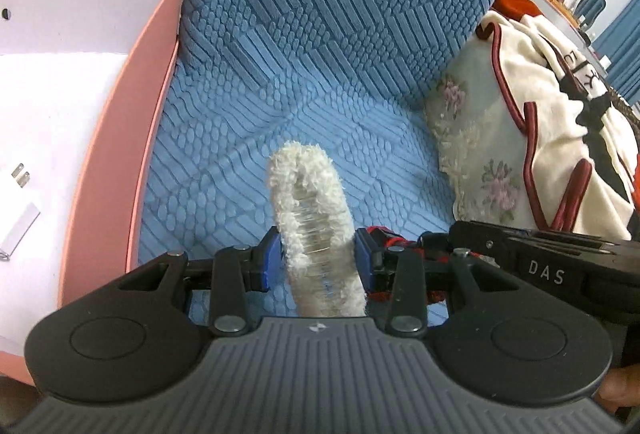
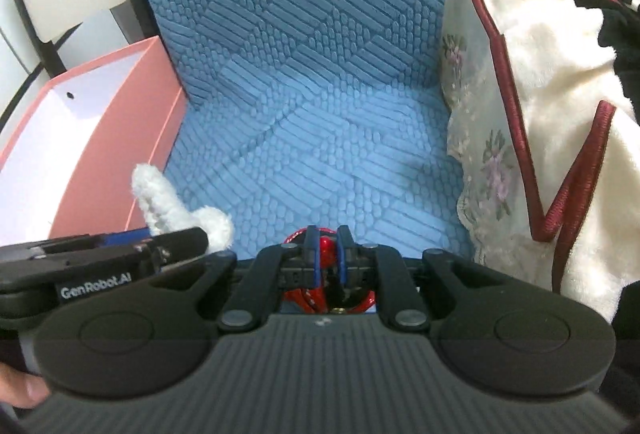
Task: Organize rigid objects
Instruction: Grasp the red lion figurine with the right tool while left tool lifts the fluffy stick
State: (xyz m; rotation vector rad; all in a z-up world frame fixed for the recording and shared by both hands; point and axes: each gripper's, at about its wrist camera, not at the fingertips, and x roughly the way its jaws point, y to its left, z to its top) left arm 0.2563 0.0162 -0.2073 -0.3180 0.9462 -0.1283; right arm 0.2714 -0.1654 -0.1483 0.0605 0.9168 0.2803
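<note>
Mid-task. Pink box (image 1: 120, 138) at the left edge of the blue sofa seat (image 1: 304, 122) holds one white charger (image 1: 18, 218) so far. Left gripper (image 1: 318, 258) fingers clamp a fluffy white hair clip (image 1: 312, 210); right gripper (image 2: 326, 250) fingers pinch, nearly closed, a red metal piece (image 2: 327, 248) (identity unclear). Both items not yet boxed.

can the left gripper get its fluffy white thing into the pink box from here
Probably yes: the left gripper is shut on the fluffy white thing, and the open pink box sits right beside it, nothing between.
</note>
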